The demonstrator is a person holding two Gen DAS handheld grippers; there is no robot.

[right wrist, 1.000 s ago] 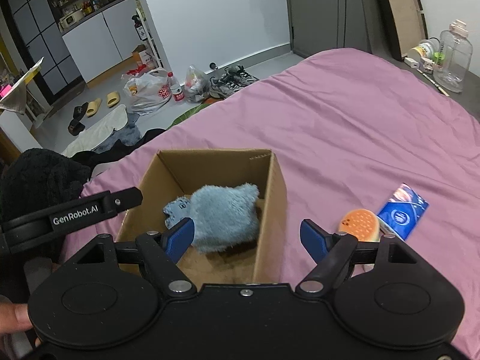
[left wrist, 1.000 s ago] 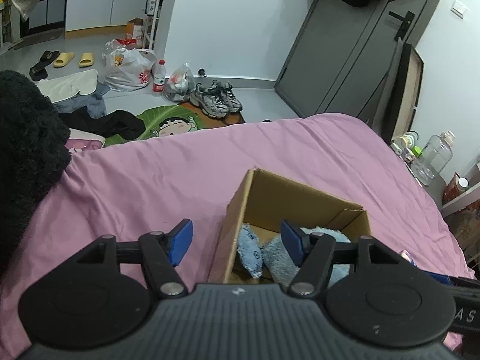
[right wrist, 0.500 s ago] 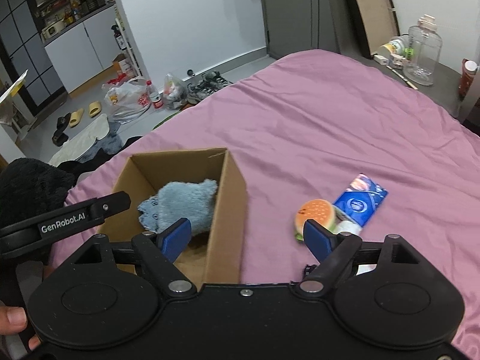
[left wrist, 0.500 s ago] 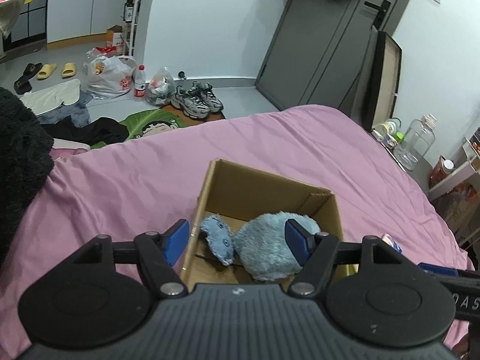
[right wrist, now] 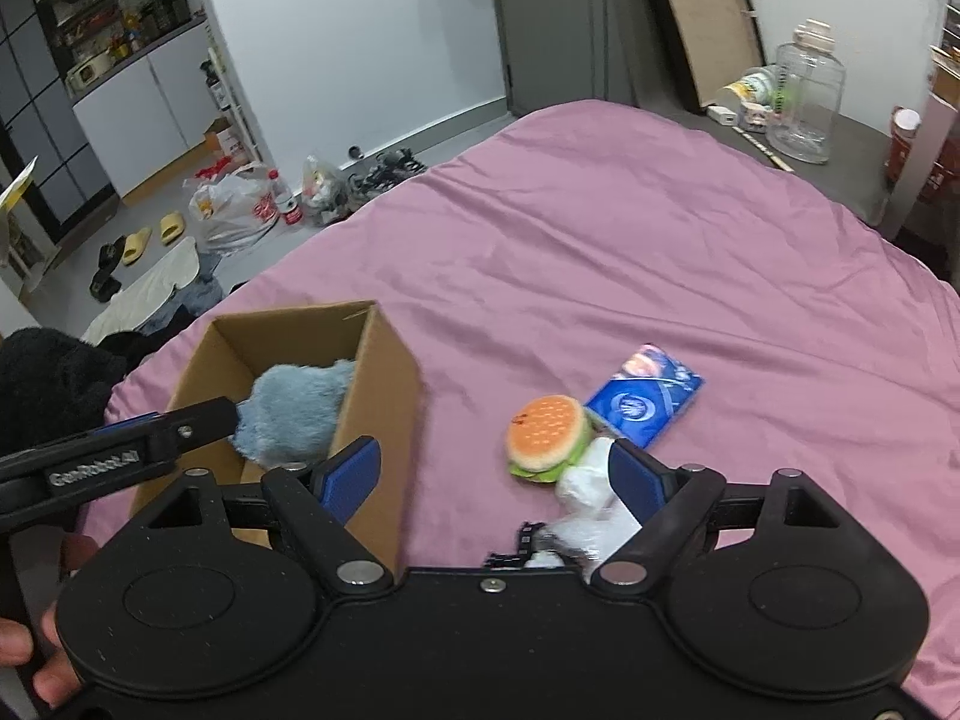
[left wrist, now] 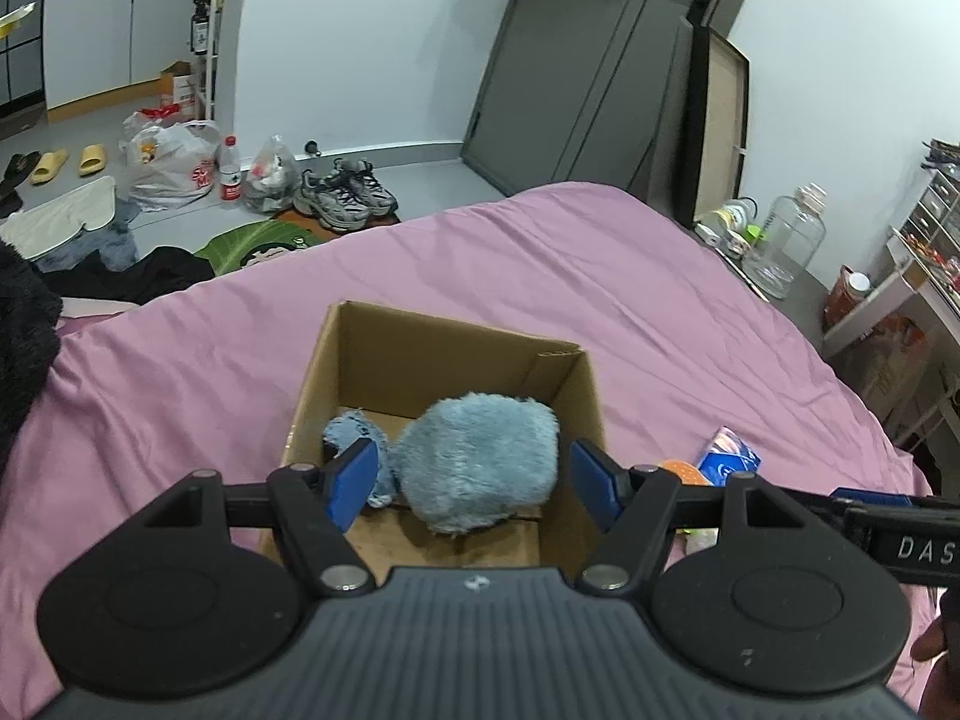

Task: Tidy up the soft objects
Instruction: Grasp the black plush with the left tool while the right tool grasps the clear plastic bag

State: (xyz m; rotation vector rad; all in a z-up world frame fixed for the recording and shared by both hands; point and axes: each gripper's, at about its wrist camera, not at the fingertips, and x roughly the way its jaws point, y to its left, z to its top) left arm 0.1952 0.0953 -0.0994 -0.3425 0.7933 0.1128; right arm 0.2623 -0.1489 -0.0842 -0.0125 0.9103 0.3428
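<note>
A cardboard box (left wrist: 354, 360) (right wrist: 384, 372) stands open on the pink bed. Inside lies a fluffy blue plush (left wrist: 480, 456) (right wrist: 294, 408) with a smaller blue piece (left wrist: 351, 429) beside it. My left gripper (left wrist: 474, 477) hovers open over the box's near side, nothing between its fingers. My right gripper (right wrist: 495, 474) is open to the right of the box, above the bedsheet. Just ahead of it lie a plush hamburger (right wrist: 546, 438), a blue tissue packet (right wrist: 645, 399) and a white soft thing (right wrist: 591, 492), partly hidden by the right finger.
The pink bedsheet (right wrist: 630, 252) spreads far and right. A black fuzzy garment (left wrist: 24, 348) lies at the bed's left edge. Shoes (left wrist: 348, 198), bags and slippers litter the floor beyond. A clear jug (right wrist: 807, 102) stands on a side table at right.
Both grippers have shifted rightward. The box slid left in the right wrist view, bringing the hamburger, tissue packet and white thing closer. The left gripper now sits centred over the box.
</note>
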